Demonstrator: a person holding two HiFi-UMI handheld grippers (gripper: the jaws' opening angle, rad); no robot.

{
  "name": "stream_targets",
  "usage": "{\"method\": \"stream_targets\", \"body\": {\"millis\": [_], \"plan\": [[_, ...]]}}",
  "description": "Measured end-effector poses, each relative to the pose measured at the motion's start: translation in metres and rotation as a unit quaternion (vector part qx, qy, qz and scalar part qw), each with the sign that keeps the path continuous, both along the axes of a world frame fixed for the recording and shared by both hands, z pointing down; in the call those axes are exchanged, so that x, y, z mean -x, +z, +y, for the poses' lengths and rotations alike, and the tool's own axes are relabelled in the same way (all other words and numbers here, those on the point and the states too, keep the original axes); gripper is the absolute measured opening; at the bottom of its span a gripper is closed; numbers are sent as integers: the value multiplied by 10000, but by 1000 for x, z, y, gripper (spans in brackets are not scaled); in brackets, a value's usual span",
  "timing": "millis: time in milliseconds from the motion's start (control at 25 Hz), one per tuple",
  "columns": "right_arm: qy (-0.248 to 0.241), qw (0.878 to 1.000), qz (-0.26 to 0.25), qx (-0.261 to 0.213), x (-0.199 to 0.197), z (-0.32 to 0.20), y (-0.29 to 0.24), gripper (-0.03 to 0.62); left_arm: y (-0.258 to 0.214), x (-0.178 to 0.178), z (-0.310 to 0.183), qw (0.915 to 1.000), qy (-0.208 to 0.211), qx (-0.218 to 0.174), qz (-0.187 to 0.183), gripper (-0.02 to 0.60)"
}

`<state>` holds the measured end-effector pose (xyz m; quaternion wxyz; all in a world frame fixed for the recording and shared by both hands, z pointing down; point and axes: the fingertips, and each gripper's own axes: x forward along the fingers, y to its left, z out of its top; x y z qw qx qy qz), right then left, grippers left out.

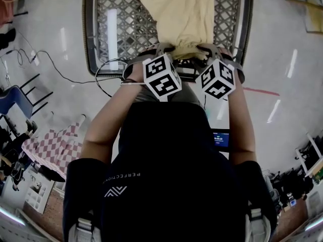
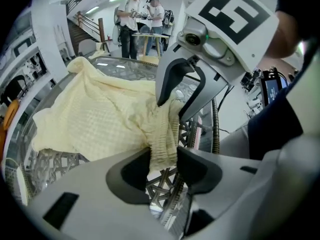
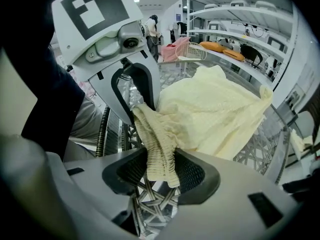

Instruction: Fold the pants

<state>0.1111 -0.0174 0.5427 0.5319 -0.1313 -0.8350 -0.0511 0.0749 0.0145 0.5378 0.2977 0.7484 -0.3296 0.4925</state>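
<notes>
While the pale-yellow pants (image 1: 181, 9) lie spread on the lattice table (image 1: 126, 29), your left gripper (image 2: 164, 160) and right gripper (image 3: 159, 170) each pinch the elastic waistband (image 3: 156, 139) at the near edge, side by side.

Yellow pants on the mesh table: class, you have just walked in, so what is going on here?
A person stands at a mesh table with the pale yellow pants spread on it. The left hand-held gripper and the right hand-held gripper are side by side at the table's near edge, each closed on the gathered waistband. The rest of the pants lies away from the person, loosely rumpled and not yet folded.
</notes>
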Motion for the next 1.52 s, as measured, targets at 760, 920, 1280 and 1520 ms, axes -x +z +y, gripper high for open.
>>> {"method": "stream_targets", "body": {"millis": [760,920,1280,1520], "plan": [[10,9997,75,216,-10,3,-34,60,-41,-1,-3,9786,-1128,936,1445,103],[76,9997,43,210,-9,10,-34,68,-49,0,-2,9771,-1209,917,1489,100],[249,9991,-237,-251,0,17,-38,187,-75,4,-3,9751,-1401,876,1479,99],[284,9969,-201,-711,11,17,-44,125,-90,8,-3,9737,-1401,741,1636,99]]}}
